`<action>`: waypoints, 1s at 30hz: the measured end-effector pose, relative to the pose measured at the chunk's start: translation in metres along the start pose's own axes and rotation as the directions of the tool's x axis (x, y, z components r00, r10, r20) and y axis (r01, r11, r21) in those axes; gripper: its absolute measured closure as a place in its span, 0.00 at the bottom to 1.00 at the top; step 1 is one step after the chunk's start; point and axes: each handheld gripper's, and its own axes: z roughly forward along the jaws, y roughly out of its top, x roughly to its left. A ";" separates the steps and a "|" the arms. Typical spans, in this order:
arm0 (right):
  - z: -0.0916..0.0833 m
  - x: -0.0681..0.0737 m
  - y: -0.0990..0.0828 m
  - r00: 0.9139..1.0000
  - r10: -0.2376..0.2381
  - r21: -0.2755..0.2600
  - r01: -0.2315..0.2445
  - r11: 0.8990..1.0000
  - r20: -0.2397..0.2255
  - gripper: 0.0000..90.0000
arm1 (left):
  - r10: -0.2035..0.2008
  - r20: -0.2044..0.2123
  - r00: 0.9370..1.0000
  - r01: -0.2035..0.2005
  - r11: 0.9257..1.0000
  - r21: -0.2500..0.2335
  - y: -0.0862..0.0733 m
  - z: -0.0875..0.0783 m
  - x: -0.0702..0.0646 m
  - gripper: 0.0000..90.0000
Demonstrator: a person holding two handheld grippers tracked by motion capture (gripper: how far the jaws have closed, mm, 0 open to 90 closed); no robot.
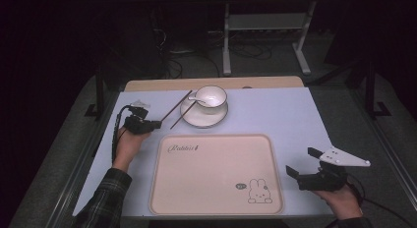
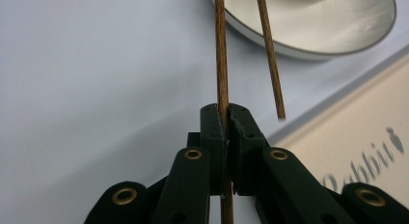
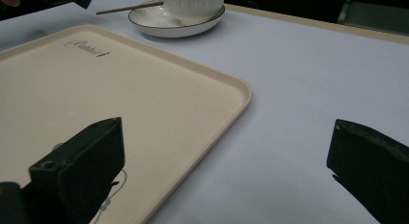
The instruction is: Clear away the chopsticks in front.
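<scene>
My left gripper [image 1: 155,124] is at the table's left, shut on a brown wooden chopstick [image 2: 222,64] that runs up toward a white plate [image 2: 337,35]. A second chopstick [image 2: 270,55] lies just to its right, its far part across the plate's rim and its near end free. On the plate [image 1: 189,119] stands a white bowl [image 1: 212,96] with a white spoon [image 1: 193,99]. My right gripper [image 1: 302,161] is open over the bare table, right of a beige tray [image 1: 216,188]; nothing lies between its jaws [image 3: 226,137].
The beige tray [image 3: 96,89], printed with a rabbit and lettering, lies in front of the plate [image 3: 164,26] and carries nothing. A pale blue mat [image 1: 285,115] covers the table. Beyond the far edge are a metal stand [image 1: 265,36] and cables on the floor.
</scene>
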 end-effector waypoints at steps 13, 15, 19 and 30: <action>-0.001 0.001 0.000 1.000 -0.011 0.003 0.011 1.000 0.003 0.00 | -0.007 0.062 0.998 0.007 1.000 -0.005 -0.046 -0.048 -0.022 0.95; -0.001 0.001 0.000 1.000 -0.011 0.004 0.011 1.000 0.002 0.00 | 0.000 0.085 0.996 0.000 1.000 -0.003 -0.053 -0.053 -0.034 0.95; 0.000 0.002 0.000 1.000 -0.015 0.004 0.015 1.000 0.001 0.00 | 0.023 0.103 0.994 -0.023 1.000 0.008 -0.058 -0.055 -0.046 0.95; 0.000 0.002 0.001 1.000 -0.018 0.005 0.018 1.000 0.000 0.00 | 0.093 0.197 0.976 -0.103 0.994 0.041 -0.067 -0.049 -0.092 0.94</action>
